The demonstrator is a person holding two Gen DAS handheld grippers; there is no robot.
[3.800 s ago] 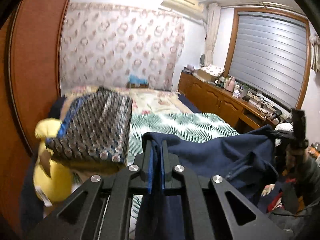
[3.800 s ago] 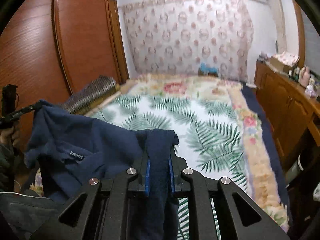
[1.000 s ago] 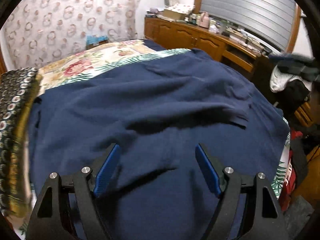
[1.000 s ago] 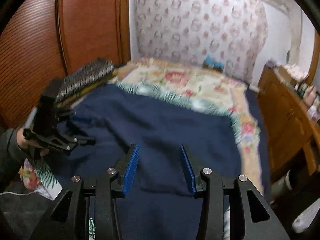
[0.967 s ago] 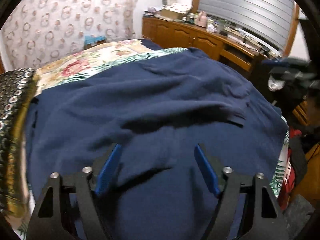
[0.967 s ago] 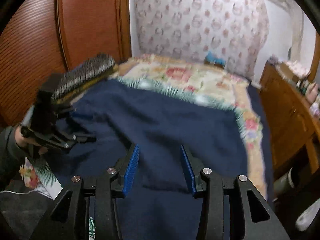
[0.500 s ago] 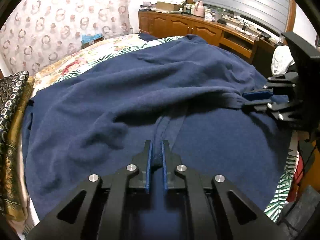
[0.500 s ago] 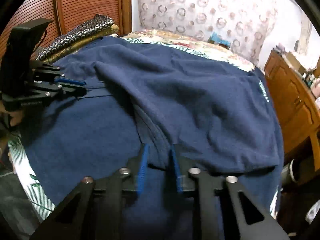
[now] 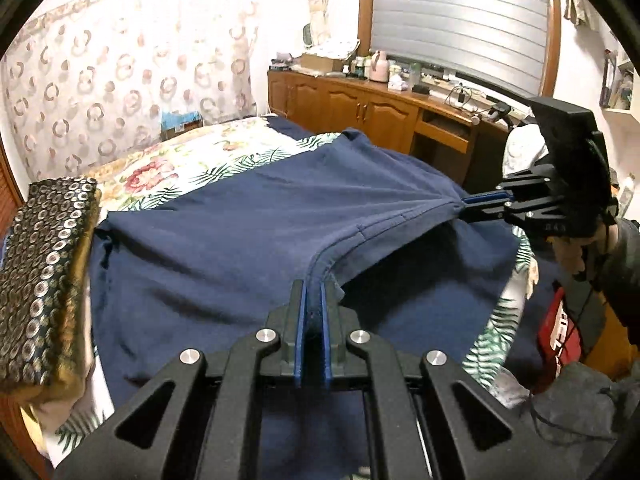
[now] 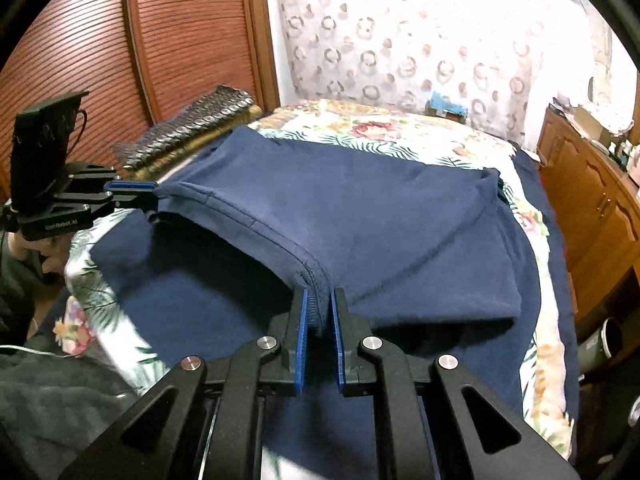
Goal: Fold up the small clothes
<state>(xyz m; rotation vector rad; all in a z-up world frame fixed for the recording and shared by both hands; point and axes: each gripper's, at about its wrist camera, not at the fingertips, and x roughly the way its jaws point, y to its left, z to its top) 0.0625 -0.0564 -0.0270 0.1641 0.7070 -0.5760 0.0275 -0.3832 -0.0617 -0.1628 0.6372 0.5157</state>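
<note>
You have one navy blue knit garment (image 9: 224, 240) spread over the bed with the palm-leaf and floral cover (image 9: 188, 164), and two black grippers with blue pads. Your left gripper (image 9: 314, 292) has pinched its pads together on the garment's hem near the bed's near edge; your right gripper (image 10: 319, 300) is likewise clamped on the same hem, its jaws having just been closing with cloth between them. One folded ring-patterned dark cloth stack (image 9: 44, 264) sits at the bed's left edge. A second ago both claws stood apart above the flat garment; now the hem is raised, stretched taut between them.
</note>
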